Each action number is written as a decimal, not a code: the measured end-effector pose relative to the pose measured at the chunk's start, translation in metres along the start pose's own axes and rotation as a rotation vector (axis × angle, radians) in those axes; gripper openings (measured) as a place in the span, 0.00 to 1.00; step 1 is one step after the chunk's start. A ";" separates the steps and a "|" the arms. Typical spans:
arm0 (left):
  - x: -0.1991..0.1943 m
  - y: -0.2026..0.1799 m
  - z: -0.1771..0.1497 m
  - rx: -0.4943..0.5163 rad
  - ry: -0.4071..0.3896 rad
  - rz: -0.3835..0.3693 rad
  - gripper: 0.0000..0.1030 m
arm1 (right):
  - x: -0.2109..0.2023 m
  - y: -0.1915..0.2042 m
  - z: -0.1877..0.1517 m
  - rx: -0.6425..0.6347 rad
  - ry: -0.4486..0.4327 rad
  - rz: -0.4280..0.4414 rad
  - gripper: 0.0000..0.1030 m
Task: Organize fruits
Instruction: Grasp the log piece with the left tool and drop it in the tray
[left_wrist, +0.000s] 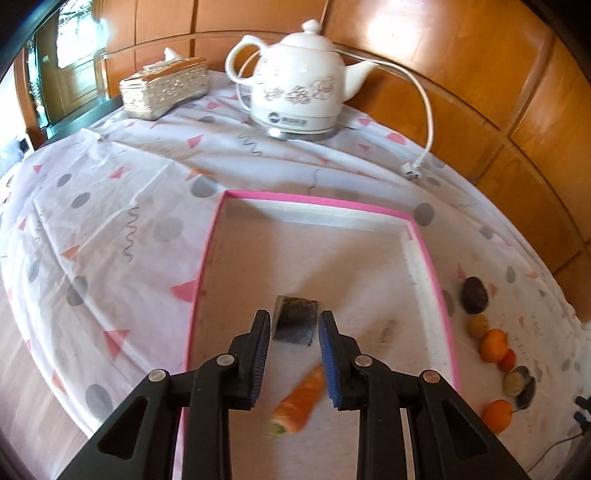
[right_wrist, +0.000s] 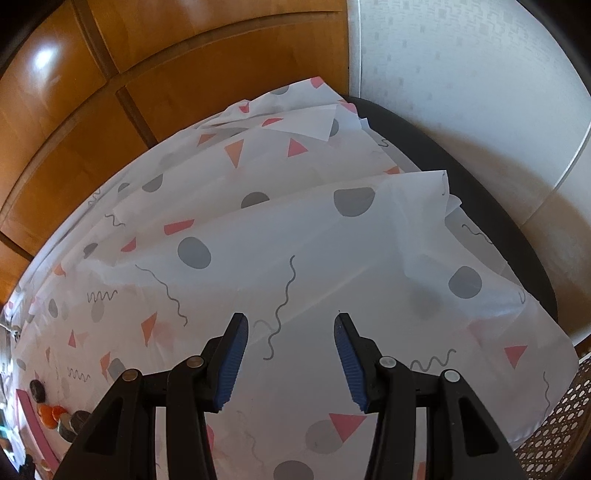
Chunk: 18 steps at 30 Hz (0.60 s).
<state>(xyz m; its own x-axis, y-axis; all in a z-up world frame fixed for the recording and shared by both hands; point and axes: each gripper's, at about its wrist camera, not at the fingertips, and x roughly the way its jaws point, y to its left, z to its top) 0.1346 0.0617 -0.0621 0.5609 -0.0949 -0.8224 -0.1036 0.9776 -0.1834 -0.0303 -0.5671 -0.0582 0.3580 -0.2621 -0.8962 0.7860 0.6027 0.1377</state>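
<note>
A white tray with a pink rim lies on the patterned cloth in the left wrist view. In it are a dark square block and a blurred orange carrot. My left gripper hangs above the tray's near part, its jaws drawn in narrow with nothing between them. To the right of the tray a row of fruits lies on the cloth: a dark one, a small yellowish one and oranges. My right gripper stands open over bare cloth, and the fruits show small at its lower left.
A white electric teapot and a tissue box stand at the back, with the teapot's cord and plug on the cloth. Wooden panels close the far side. In the right view the cloth folds near the dark table edge; a woven seat lies beyond.
</note>
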 end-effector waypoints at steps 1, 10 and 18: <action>0.002 0.002 -0.001 -0.001 0.003 0.002 0.27 | 0.000 0.001 0.000 -0.006 0.000 -0.006 0.48; -0.018 0.008 -0.028 -0.010 -0.013 0.003 0.49 | 0.003 0.003 -0.004 -0.022 0.018 -0.013 0.48; -0.053 0.022 -0.050 -0.050 -0.073 0.034 0.64 | 0.005 0.012 -0.009 -0.063 0.032 -0.010 0.48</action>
<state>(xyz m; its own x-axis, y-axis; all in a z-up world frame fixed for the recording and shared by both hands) 0.0614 0.0793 -0.0493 0.6147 -0.0456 -0.7874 -0.1639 0.9691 -0.1841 -0.0242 -0.5545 -0.0646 0.3329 -0.2445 -0.9107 0.7558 0.6467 0.1026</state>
